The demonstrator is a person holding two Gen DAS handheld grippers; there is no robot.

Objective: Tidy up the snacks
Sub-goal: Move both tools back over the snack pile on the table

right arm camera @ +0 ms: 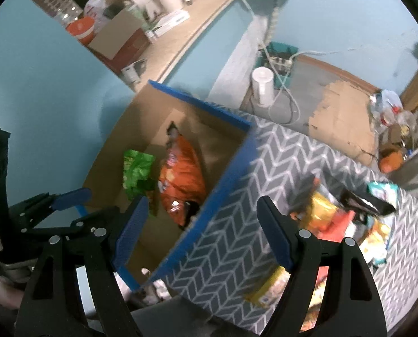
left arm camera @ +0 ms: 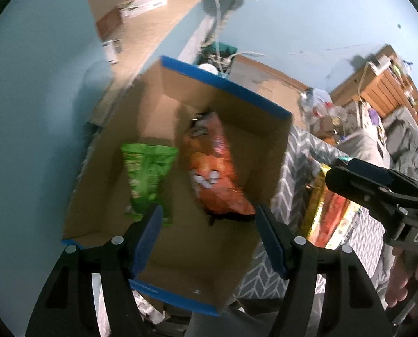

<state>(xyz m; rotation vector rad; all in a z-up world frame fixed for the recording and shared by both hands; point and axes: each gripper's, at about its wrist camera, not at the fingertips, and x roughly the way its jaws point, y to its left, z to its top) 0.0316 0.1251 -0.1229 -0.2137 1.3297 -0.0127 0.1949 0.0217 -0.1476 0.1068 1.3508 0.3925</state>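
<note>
An open cardboard box point(left arm camera: 225, 85) with blue-taped edges holds a green snack bag point(left arm camera: 147, 174) and an orange chip bag point(left arm camera: 214, 174) lying side by side on its floor. My left gripper point(left arm camera: 209, 213) hangs above the box's near end, open and empty. In the right wrist view the box point(right arm camera: 225, 174) sits at the left, with the green bag point(right arm camera: 137, 168) and the orange bag point(right arm camera: 181, 185) inside. My right gripper point(right arm camera: 202, 200) is open and empty over the box's right wall. A pile of loose snack packets point(right arm camera: 335, 216) lies on the chevron cloth point(right arm camera: 279, 163).
The right gripper point(left arm camera: 338, 172) shows at the left wrist view's right edge, over yellow and red packets point(left arm camera: 327, 210). The left gripper point(right arm camera: 77, 200) shows beside the box. A blue wall, a white canister point(right arm camera: 262, 87), cables and floor clutter point(right arm camera: 388, 112) lie beyond.
</note>
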